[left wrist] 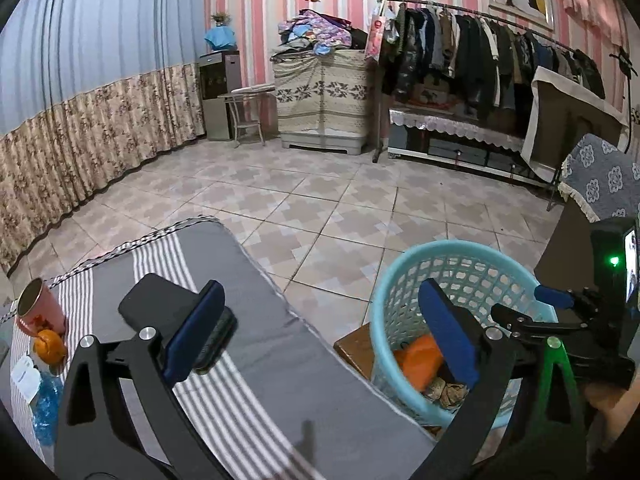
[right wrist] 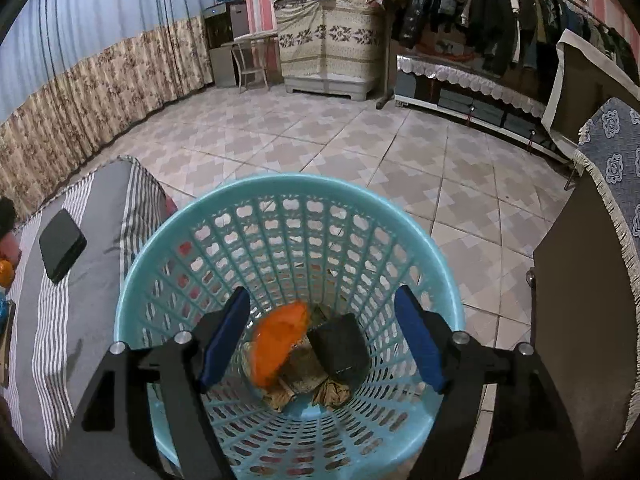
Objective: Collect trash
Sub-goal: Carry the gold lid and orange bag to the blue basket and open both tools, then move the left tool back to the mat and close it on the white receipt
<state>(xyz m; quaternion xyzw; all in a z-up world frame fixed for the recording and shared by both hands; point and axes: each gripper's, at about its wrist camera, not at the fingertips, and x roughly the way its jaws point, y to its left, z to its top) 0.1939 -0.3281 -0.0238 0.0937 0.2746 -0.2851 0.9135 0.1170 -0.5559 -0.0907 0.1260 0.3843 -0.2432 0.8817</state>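
A light blue plastic basket point(right wrist: 280, 184) stands on the floor beside the table. My right gripper point(right wrist: 324, 332) hovers over its mouth, open, with nothing pressed between the pads. Inside the basket are a blurred orange piece point(right wrist: 276, 344), a black box point(right wrist: 340, 348) and crumpled brown paper point(right wrist: 332, 394). My left gripper point(left wrist: 320, 332) is open and empty, spanning the table's edge and the basket point(left wrist: 400, 280). One blue finger point(left wrist: 554, 297) of the right gripper shows over the basket's far rim. A blue plastic wrapper point(left wrist: 46, 404) and white paper point(left wrist: 26, 376) lie at the table's left.
The table wears a grey striped cloth point(left wrist: 280, 360). On it are a black flat device point(left wrist: 160, 300), a pink cup point(left wrist: 38, 308) and a tangerine point(left wrist: 50, 346). A dark cabinet with a blue patterned cover point(right wrist: 612, 168) stands right of the basket. Tiled floor lies beyond.
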